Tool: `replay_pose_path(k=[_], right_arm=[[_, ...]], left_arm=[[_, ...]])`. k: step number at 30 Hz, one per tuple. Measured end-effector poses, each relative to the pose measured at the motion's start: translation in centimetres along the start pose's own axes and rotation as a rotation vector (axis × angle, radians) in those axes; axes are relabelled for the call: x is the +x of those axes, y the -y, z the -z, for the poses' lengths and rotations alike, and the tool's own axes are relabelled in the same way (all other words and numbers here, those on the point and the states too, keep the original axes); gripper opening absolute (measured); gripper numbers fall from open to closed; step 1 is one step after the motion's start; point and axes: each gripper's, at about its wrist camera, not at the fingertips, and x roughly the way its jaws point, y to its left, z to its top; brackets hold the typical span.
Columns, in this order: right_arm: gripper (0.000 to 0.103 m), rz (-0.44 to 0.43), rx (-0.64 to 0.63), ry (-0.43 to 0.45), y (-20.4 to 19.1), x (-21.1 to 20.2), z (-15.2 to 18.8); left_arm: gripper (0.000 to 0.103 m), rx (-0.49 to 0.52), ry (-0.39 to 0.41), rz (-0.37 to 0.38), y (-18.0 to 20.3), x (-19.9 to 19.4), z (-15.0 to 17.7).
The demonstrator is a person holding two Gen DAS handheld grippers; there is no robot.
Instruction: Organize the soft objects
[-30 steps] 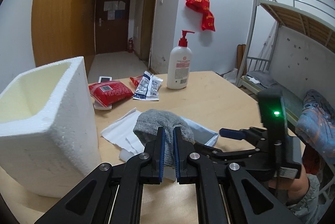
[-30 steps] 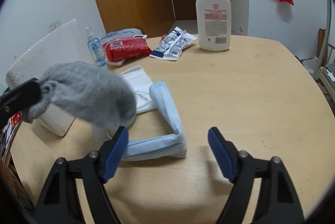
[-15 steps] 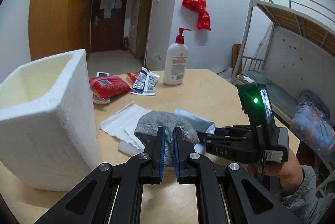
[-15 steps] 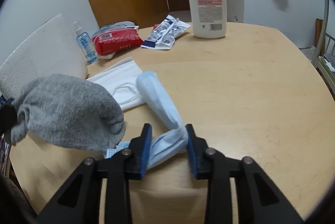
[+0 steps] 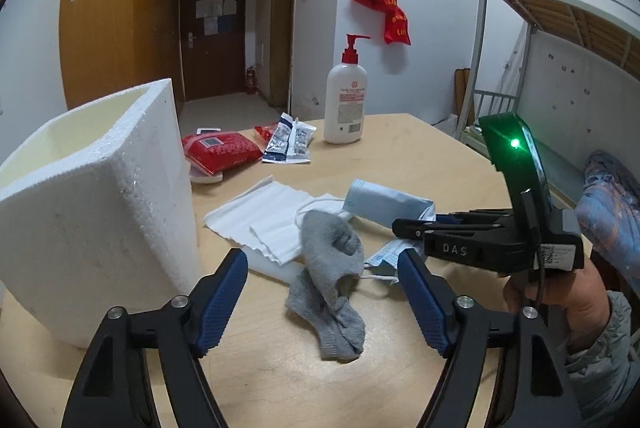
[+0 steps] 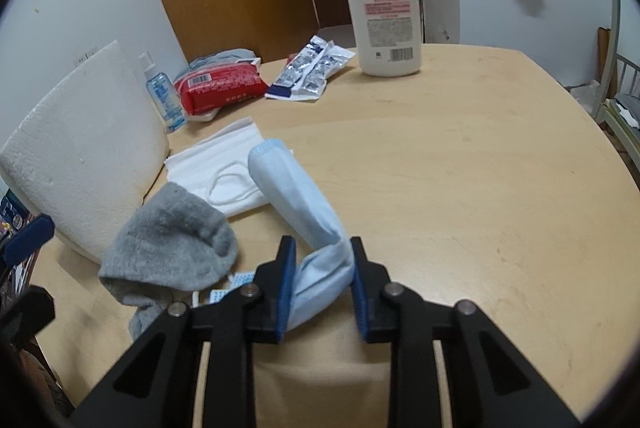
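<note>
A grey sock (image 5: 328,268) lies crumpled on the wooden table (image 6: 480,167), between the fingers of my left gripper (image 5: 320,260). Its jaws are opening and the pads stand clear of the sock. From the right wrist the grey sock (image 6: 172,240) shows at lower left. My right gripper (image 6: 322,252) is closing, with its pads pressing on the near end of a light blue sock (image 6: 292,191). The rest of that sock rises off the table. The left wrist view shows the right gripper (image 5: 404,226) side-on, in a hand, beside the light blue sock (image 5: 384,201).
A white foam box (image 5: 92,195) stands at the left. White face masks (image 5: 264,216) and a blue mask (image 5: 384,256) lie under the socks. Farther back are a red packet (image 5: 222,147), sachets (image 5: 288,143), a lotion pump bottle (image 5: 345,103) and a small clear bottle (image 6: 162,99).
My left gripper opened and the grey sock dropped from it onto the table. My right gripper went from wide open to closed on the light blue sock.
</note>
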Motion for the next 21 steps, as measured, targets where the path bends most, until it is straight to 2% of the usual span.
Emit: replay_pose_path(k=[4, 10, 14, 21], right_arm=[[0.030, -0.002, 0.012, 0.020, 0.3, -1.0, 0.2], [0.030, -0.009, 0.014, 0.019, 0.1, -1.2, 0.6], [0.030, -0.018, 0.011, 0.017, 0.0, -1.0, 0.6], [0.030, -0.015, 0.002, 0.030, -0.1, -1.6, 0.8]], left_arm=[[0.078, 0.021, -0.042, 0.009, 0.4, 1.2, 0.2], [0.078, -0.019, -0.067, -0.007, 0.3, 3.4, -0.4], [0.078, -0.052, -0.116, -0.011, 0.1, 5.2, -0.4], [0.040, -0.074, -0.185, 0.001, 0.1, 7.4, 0.0]])
